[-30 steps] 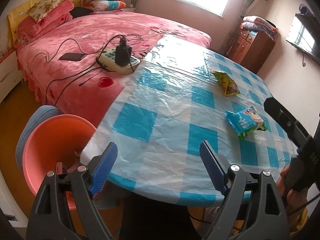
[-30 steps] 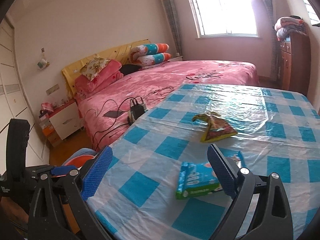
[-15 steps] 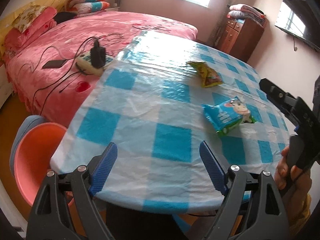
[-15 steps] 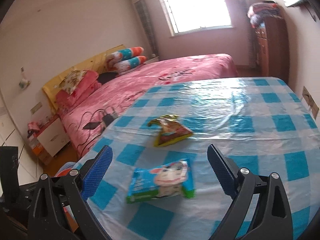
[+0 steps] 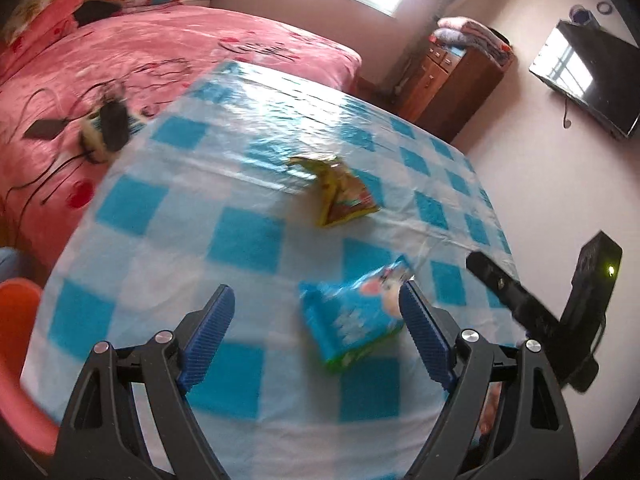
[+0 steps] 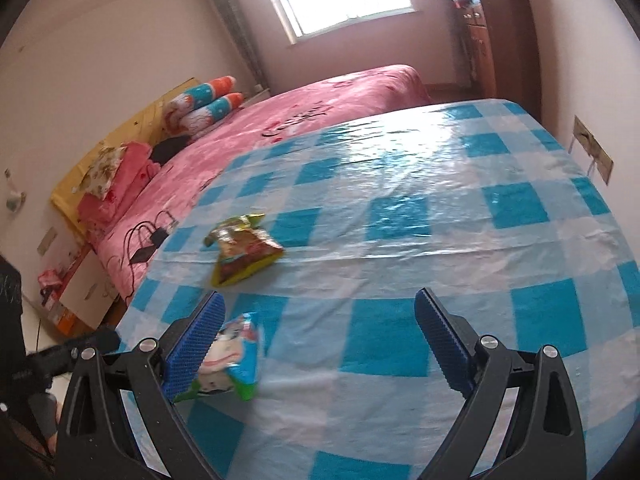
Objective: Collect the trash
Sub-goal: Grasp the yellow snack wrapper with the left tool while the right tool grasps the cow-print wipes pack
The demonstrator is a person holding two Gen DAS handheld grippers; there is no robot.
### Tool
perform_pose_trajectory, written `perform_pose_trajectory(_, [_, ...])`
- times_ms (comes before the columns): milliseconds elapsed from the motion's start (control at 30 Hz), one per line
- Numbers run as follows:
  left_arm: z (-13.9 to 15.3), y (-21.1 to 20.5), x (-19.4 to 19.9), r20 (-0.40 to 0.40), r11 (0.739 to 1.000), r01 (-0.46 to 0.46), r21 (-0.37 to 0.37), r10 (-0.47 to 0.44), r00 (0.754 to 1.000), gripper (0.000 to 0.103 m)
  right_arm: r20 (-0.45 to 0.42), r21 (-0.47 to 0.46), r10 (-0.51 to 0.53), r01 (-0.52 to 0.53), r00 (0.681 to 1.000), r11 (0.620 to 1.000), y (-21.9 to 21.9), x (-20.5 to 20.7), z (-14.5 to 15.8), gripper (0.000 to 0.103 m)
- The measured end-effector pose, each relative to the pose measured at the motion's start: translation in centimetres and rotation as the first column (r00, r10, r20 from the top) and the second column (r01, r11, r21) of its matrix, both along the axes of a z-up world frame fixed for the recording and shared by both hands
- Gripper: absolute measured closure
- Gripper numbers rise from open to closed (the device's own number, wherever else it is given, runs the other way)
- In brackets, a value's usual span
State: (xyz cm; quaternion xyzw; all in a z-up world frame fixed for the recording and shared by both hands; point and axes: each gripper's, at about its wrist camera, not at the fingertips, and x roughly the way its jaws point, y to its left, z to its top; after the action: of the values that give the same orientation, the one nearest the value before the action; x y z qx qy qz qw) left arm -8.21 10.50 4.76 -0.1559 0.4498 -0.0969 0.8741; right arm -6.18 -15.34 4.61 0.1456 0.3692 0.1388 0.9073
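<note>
A blue snack wrapper (image 5: 352, 316) with a cartoon animal lies near the front of the table (image 5: 248, 240), which has a blue-and-white checked cover. A yellow-green crumpled wrapper (image 5: 340, 192) lies farther back. My left gripper (image 5: 316, 328) hovers open over the near edge, the blue wrapper just inside its right finger, untouched. My right gripper (image 6: 320, 340) is open too; the blue wrapper (image 6: 232, 364) sits beside its left finger, partly hidden by it. The yellow-green wrapper (image 6: 244, 248) lies ahead of it to the left.
An orange bin (image 5: 16, 360) stands low at the table's left. A pink bed (image 5: 160, 52) with a power strip and cables (image 5: 108, 128) runs beside the table. A wooden cabinet (image 5: 452, 80) and wall TV (image 5: 588, 76) are at the back right. The right tool (image 5: 540, 316) shows at the left view's edge.
Both grippers swung across the table: the left moved right and forward until the blue wrapper came between its fingers; the right moved right, so the wrapper slid from its middle to its left finger.
</note>
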Motion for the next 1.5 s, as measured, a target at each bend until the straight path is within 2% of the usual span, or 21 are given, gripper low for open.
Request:
perform_pose_trajectory(200, [-0.5,-2.9,5.4,-0.026,1.000,0.016,-0.005,-0.017,1.000,0.018,-0.054,0.003,-0.031,0.032,0.998,0.999,-1.6,0.7,-0.9,0.008])
perform_pose_trajectory(433, [-2.2,-4.4,10.8,-0.075,0.999,-0.042,0.014,0.043,0.996,0.018,-0.053,0.033,0.032,-0.031,0.998,0.999,-1.7,0.6,-0.8,0.008])
perform_pose_trajectory(700, [-3.4,-5.0,13.5,-0.094,0.994,-0.094,0.063,0.100,0.991,0.018,-0.051,0.031,0.120,-0.119,0.991,0.992,0.0,0.4,-0.8,0.008])
perform_pose_trajectory(833, [-3.7,-5.3,14.0,-0.089,0.988,-0.109,0.113,0.119,0.989,0.019,-0.056,0.033,0.143,-0.141,0.988,0.989,0.5,0.4,-1.0,0.008])
perform_pose_trajectory(1067, [-4.1,-5.6,14.2,-0.091,0.986,-0.101,0.131,0.114,0.989,0.036,-0.061,0.033,0.189,-0.187,0.980,0.982,1.5,0.3,-1.3,0.008])
perform_pose_trajectory(1200, [-4.0,-6.0,14.1,-0.083,0.990,-0.076,0.120,0.087,0.993,0.055,-0.061,0.024,0.223,-0.222,0.973,0.975,2.4,0.0,-1.3,0.008])
perform_pose_trajectory(1500, [-3.7,-5.4,13.6,-0.054,0.990,-0.080,0.120,0.087,0.995,0.064,-0.074,0.039,0.303,-0.300,0.950,0.953,4.0,-0.3,-1.7,0.008])
